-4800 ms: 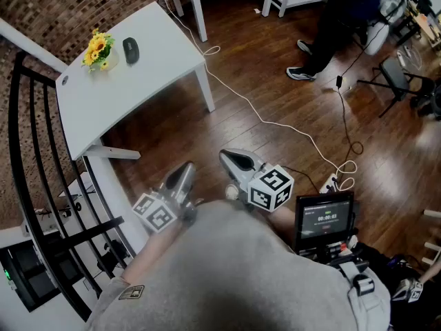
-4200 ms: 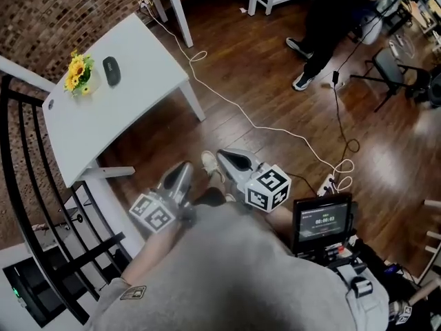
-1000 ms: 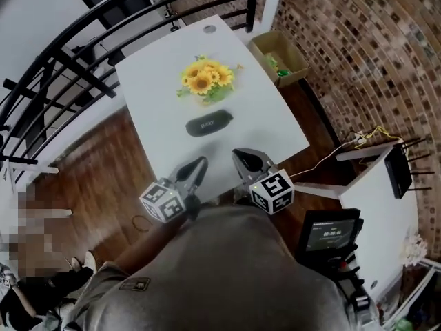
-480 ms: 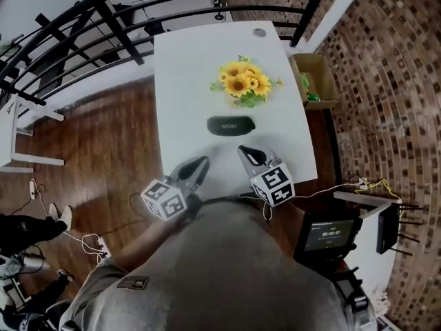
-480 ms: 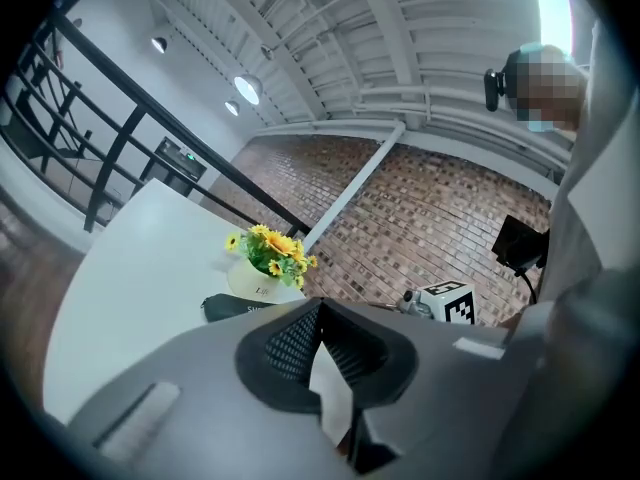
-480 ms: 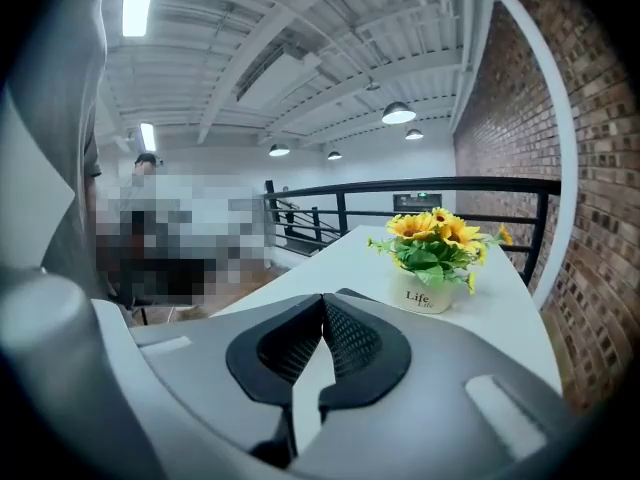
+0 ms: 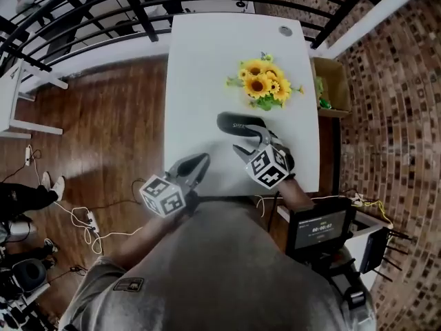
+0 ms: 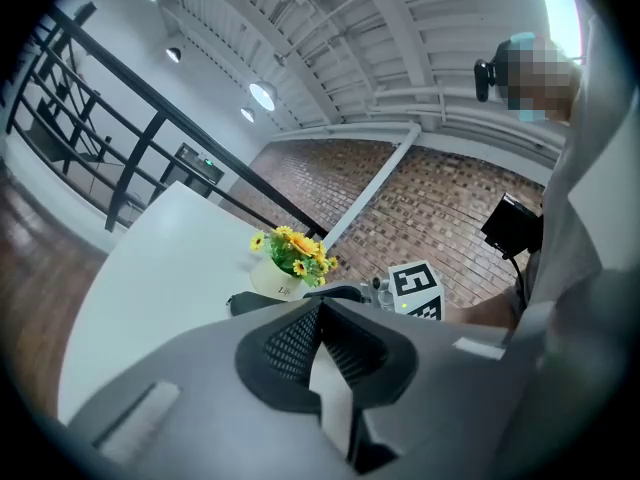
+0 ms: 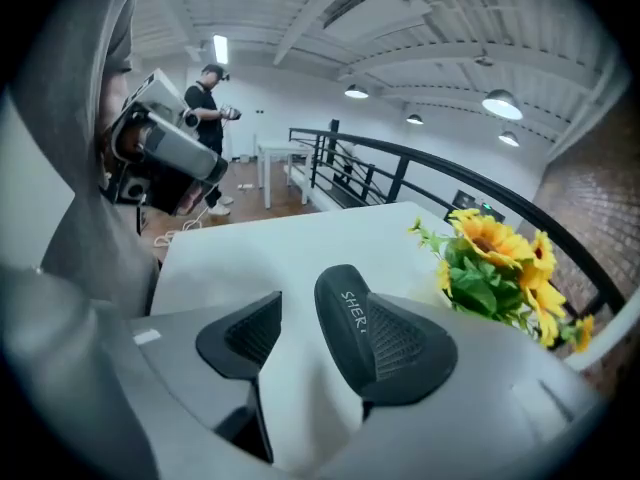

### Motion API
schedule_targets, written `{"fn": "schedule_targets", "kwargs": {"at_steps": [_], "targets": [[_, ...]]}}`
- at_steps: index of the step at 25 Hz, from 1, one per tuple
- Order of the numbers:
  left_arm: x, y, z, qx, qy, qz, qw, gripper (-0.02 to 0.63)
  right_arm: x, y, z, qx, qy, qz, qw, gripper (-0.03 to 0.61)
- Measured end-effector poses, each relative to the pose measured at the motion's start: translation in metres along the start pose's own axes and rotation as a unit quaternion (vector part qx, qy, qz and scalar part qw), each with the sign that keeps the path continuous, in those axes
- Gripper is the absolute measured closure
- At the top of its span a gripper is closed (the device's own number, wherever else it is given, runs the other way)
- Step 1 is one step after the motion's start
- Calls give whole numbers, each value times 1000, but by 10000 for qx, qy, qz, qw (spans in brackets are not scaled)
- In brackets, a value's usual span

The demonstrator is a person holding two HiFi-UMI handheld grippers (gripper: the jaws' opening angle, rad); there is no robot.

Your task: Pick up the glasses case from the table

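glasses case (image 7: 238, 124): dark, white lettering on top, lying flat on the white desk (image 7: 200, 67), just on my side of the sunflower pot (image 7: 264, 88) and not touching it. Not lifted.

right claw (image 7: 249, 141): angled down over the case, on my side of the pot, jaws opening. In the right gripper view the case (image 9: 342, 313) sits between the two pads, tight up to the pad nearer the pot. The other pad stands clear of it with bare desk showing in between. No squeeze on it, and I can't tell if the near pad touches.

left claw (image 7: 198, 163): further from the pot than the right one, near the desk's edge on my side. Jaws closed tip to tip, nothing in them. Its view shows the case (image 8: 255, 304) past the tips, with the pot (image 8: 275, 283) behind.

Further out: a round grommet (image 7: 285, 31) in the desk past the pot. A cardboard box (image 7: 332, 81) on the floor just beside the desk, near the pot. A black railing (image 7: 138, 2) beyond the desk's far end.
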State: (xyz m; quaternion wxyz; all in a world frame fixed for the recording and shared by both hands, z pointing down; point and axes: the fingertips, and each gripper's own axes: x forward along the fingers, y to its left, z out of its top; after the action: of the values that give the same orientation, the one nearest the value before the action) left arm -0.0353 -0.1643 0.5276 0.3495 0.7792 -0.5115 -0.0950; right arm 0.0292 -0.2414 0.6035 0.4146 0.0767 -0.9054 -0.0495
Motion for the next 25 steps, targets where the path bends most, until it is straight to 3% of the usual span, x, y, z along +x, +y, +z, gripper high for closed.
{"fn": "schedule_targets", "kwargs": {"at_steps": [4,9,19,25], "targets": [[-6,10,-6,-153,-139,273,9994,612,27,-4,-12,-1066,585,260,9922,242],[-20,26,-6,-294,-326,598,9972,612,60,-11,-29,-1689,1355,702,9738,201],[-57,39,-7,-409,-596,1110,9912,612,90,-14,-42,-1680,1912,1065,9612,181],[-69,41,-6,-401,-665,1203,9897,612,89,-15,-37,-1452,1846,1095,9658,212]]}}
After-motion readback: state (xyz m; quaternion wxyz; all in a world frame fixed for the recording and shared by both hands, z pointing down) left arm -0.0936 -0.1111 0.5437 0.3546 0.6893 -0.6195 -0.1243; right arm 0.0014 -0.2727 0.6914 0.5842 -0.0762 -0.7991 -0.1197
